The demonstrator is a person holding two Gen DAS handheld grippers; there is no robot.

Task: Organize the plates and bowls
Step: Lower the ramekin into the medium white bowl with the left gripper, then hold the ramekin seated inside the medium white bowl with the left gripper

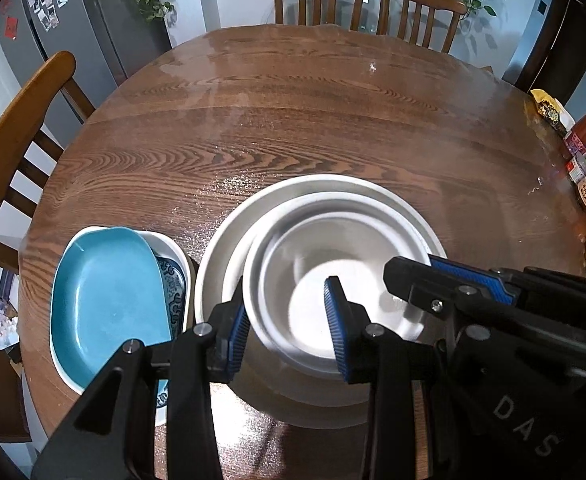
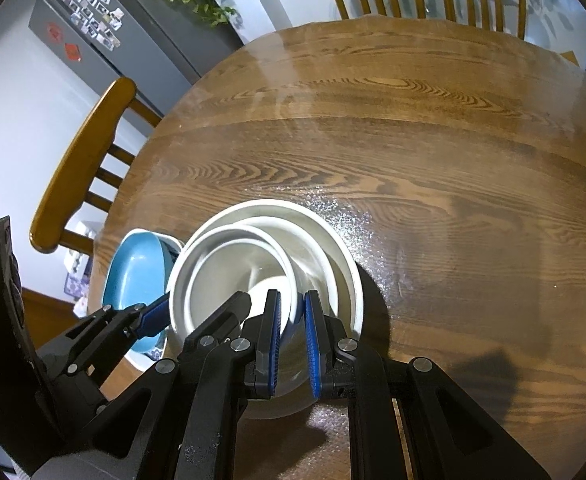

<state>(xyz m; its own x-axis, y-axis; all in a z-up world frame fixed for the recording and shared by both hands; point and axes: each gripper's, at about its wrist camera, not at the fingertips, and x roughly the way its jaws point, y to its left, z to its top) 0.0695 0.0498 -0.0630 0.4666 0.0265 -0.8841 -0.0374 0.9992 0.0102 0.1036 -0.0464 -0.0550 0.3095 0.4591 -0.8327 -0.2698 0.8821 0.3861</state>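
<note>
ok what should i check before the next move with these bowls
1. right hand-held gripper shut on the inner white bowl rim: ok
2. left hand-held gripper straddling the opposite rim, pads pressing: cannot tell
3. inner white bowl over the large white bowl: ok
4. inner white bowl seated flat: cannot tell
5. blue dish beside the bowls, not under them: ok

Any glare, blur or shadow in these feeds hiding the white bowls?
Left wrist view: glare streaks the far table; the inner white bowl is smeared, rim doubled. Right wrist view: fisheye bends the table edge; a dark shadow falls right of the bowl stack, rims readable.
</note>
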